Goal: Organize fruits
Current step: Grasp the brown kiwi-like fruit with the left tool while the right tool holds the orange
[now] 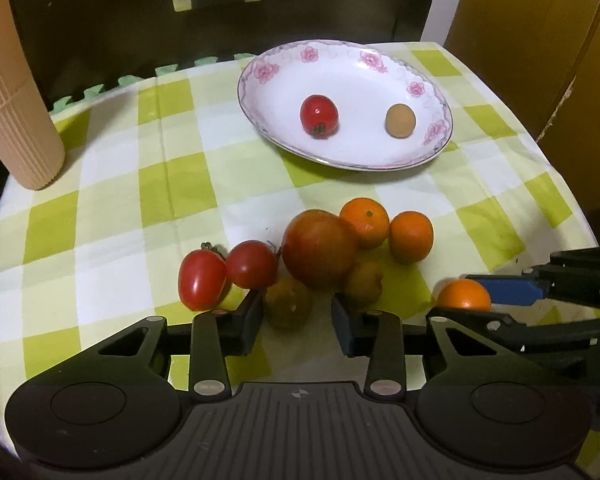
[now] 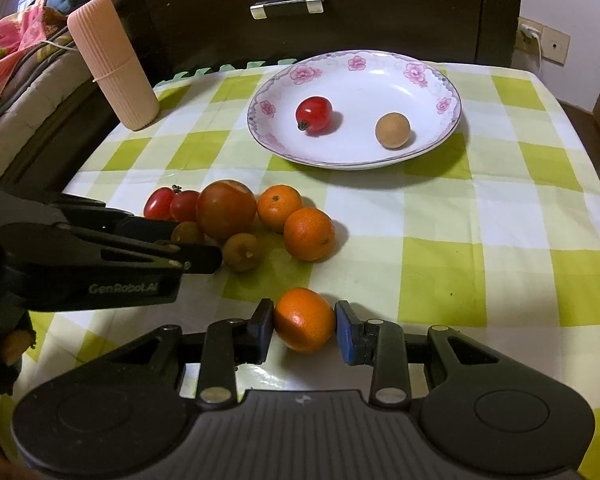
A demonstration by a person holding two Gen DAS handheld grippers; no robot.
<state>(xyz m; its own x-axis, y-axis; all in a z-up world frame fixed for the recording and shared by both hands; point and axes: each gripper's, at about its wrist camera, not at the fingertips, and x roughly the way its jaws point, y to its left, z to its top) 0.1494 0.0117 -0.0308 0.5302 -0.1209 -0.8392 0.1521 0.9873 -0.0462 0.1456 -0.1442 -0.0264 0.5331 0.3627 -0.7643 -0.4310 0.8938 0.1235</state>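
Right hand-held gripper clamped on orange, low over tabletop. Plate straight ahead, beyond fruit pile. Left hand-held gripper part-open, empty, nearer brown fruit.

Both cams sit low over the table, facing fwd toward the plate & dark drawer front. Left cam looks from the left, right cam from the right; both views share the fruit pile.

My two grippers are matte black with blue pads, silver rivets, ribbed grey base, white "GenRobot.AI" lettering on one.
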